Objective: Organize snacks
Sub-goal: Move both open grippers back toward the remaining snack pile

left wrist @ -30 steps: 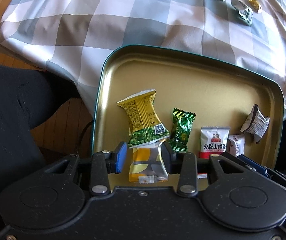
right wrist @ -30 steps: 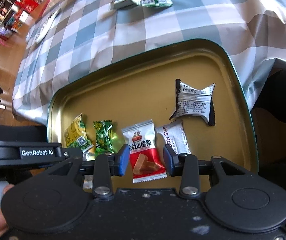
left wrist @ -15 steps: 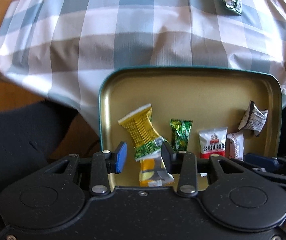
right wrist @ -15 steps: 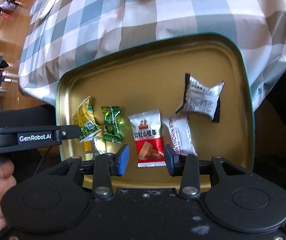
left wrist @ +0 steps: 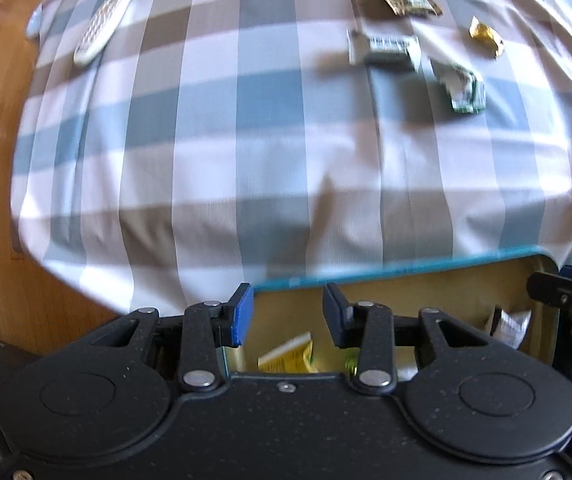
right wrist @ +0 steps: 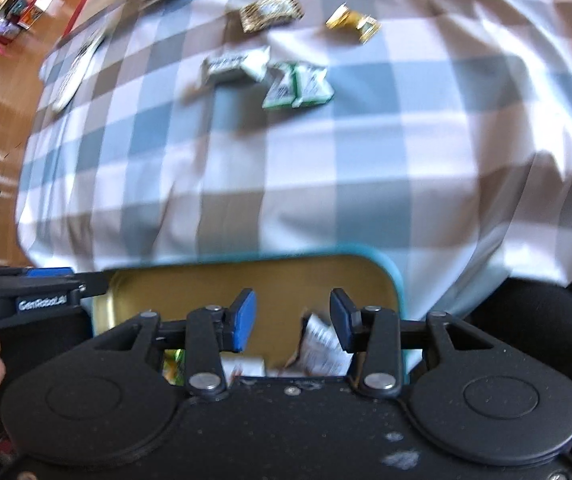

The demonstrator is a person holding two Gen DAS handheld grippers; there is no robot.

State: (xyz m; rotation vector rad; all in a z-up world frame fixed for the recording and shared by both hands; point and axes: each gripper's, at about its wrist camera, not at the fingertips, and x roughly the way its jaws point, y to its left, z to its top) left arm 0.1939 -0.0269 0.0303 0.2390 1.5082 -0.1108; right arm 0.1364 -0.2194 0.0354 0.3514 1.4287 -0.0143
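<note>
Nearest: left gripper (left wrist: 286, 312) parted, nothing btwn pads; right gripper (right wrist: 292, 320) jaws opening, also empty. Below both: gold tin (right wrist: 245, 276) w/ several snacks already in, e.g. yellow packet (left wrist: 290, 354). Farther, on checked cloth (left wrist: 245, 160): loose snacks, incl. green-white packets (right wrist: 298, 86), gold candy (left wrist: 486, 36). Step, prob.: btwn drop-off & next pick. Next: reach out over cloth, straddle one packet, close.

1. Your left wrist view looks steeply down, close over the tin's (left wrist: 406, 268) far rim.
2. Your right wrist view faces likewise, close.
3. Both share the tin, checked cloth (left wrist: 245, 140) and wrappers (right wrist: 298, 88).
</note>
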